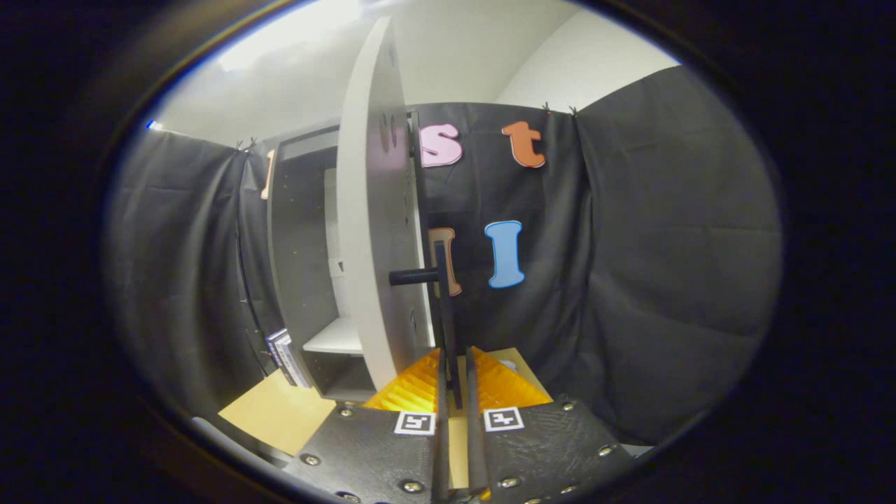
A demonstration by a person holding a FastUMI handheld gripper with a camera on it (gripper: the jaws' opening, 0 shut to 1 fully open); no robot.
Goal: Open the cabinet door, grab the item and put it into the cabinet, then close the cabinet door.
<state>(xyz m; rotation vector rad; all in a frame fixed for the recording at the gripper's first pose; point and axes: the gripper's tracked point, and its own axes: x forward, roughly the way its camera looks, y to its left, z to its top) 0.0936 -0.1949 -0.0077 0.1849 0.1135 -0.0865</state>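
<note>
Handle [448, 322] of the cabinet door [374, 231] sits pinched in your gripper [453, 371]: the two fingers are drawn nearly together, and the thin dark vertical bar runs down into the narrow slot between them, both pads pressing on it. A short dark peg joins that bar to the door's face. You see the door almost edge-on, swung out towards you from the cabinet [301, 266], which stands just left of it. Beyond the door the cabinet's dark interior shows a pale shelf [336, 339] low down. A small stack of flat items [285, 357] leans against the cabinet's outer left side, on the tan tabletop [276, 413]. You cannot tell from here which is the item to stow.
</note>
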